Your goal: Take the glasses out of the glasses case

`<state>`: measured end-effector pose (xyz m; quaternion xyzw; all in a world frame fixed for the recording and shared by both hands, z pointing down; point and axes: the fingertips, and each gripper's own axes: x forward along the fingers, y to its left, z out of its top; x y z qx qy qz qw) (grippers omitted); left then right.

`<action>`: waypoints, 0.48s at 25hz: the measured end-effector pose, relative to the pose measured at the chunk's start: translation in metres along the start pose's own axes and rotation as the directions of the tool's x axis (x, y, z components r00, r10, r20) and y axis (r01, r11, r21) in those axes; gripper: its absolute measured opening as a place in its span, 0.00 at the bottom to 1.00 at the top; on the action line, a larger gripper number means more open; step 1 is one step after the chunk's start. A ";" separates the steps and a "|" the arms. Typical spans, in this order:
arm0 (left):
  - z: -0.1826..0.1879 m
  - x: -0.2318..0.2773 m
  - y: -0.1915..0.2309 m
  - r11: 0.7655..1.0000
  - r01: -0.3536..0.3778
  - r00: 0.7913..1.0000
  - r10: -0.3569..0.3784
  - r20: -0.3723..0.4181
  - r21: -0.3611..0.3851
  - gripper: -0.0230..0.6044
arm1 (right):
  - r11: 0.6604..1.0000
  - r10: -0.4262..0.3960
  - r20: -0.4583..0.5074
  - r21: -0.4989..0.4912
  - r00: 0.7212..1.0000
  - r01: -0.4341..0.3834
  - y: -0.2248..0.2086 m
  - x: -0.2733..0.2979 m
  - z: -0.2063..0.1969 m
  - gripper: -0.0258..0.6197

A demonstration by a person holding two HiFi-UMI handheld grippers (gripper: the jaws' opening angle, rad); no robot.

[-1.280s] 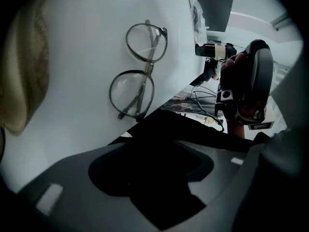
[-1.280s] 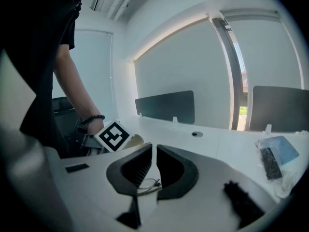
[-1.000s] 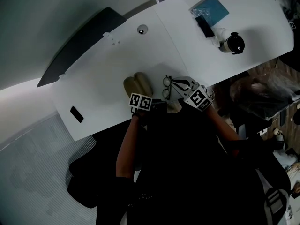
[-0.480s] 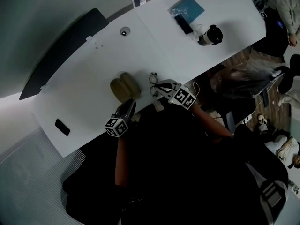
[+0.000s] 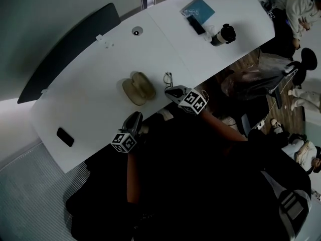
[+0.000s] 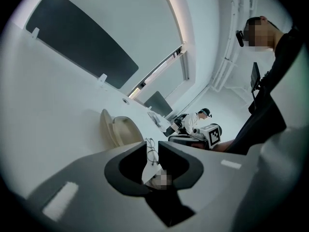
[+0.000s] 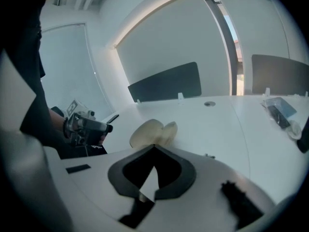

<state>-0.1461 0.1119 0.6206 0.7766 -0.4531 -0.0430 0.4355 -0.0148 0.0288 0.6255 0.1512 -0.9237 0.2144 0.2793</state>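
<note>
- the white table point(image 5: 90, 79) carries the glasses case point(image 5: 138, 88), which lies open with its two tan halves spread apart.
- the glasses point(image 5: 168, 78) lie on the bare table outside the case, just to its right in the head view and not touching it.
- the left gripper point(image 5: 135, 117) sits at the near edge of the table, on the near side of the case and apart from it, with its marker cube hanging off the edge over the person's dark clothing.
- its fingers are closing, with only a narrow gap left; nothing is between them. the left gripper view shows the glasses through that gap, farther off on the table, with the open case to their left.
- the right gripper point(image 5: 169, 91) is over the table just on the near side of the glasses, close to them but clear of them.
- its fingers are closed tip to tip and hold nothing; the right gripper view shows the open case beyond the tips.
- farther along the table lie a blue pouch point(image 5: 199, 6), a black phone point(image 5: 195, 25) and a black and white camera-like object point(image 5: 223, 34), all well apart from the case.
</note>
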 end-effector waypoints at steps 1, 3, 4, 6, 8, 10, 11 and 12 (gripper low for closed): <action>-0.001 -0.006 0.004 1.000 -0.005 1.000 0.005 0.006 -0.006 0.17 | 1.000 -0.017 -0.006 0.025 1.000 0.017 -0.004 0.000 -0.002 0.05; -0.002 -0.015 0.010 1.000 -0.014 1.000 0.014 0.015 -0.012 0.17 | 0.996 -0.055 -0.025 0.068 0.998 0.056 -0.013 0.000 -0.009 0.05; -0.002 -0.018 0.012 1.000 -0.017 1.000 0.017 0.021 -0.015 0.17 | 0.993 -0.075 -0.038 0.091 0.996 0.078 -0.019 -0.002 -0.015 0.05; -0.002 -0.025 0.017 0.999 -0.023 0.999 0.024 0.035 -0.022 0.17 | 0.983 -0.113 -0.073 0.136 0.991 0.122 -0.031 -0.004 -0.027 0.05; -0.001 -0.031 0.022 0.999 -0.033 0.998 0.035 0.048 -0.030 0.17 | 0.971 -0.143 -0.115 0.178 0.983 0.162 -0.041 -0.004 -0.040 0.05; -0.002 -0.036 0.025 0.999 -0.041 0.998 0.043 0.054 -0.036 0.17 | 0.959 -0.167 -0.153 0.206 0.974 0.197 -0.050 -0.002 -0.053 0.05; -0.002 -0.038 0.026 0.998 -0.044 0.997 0.046 0.056 -0.039 0.17 | 0.953 -0.179 -0.173 0.215 0.969 0.214 -0.054 -0.002 -0.059 0.05; -0.003 -0.040 0.027 0.998 -0.046 0.997 0.049 0.057 -0.041 0.17 | 0.947 -0.190 -0.192 0.223 0.963 0.232 -0.058 -0.001 -0.064 0.05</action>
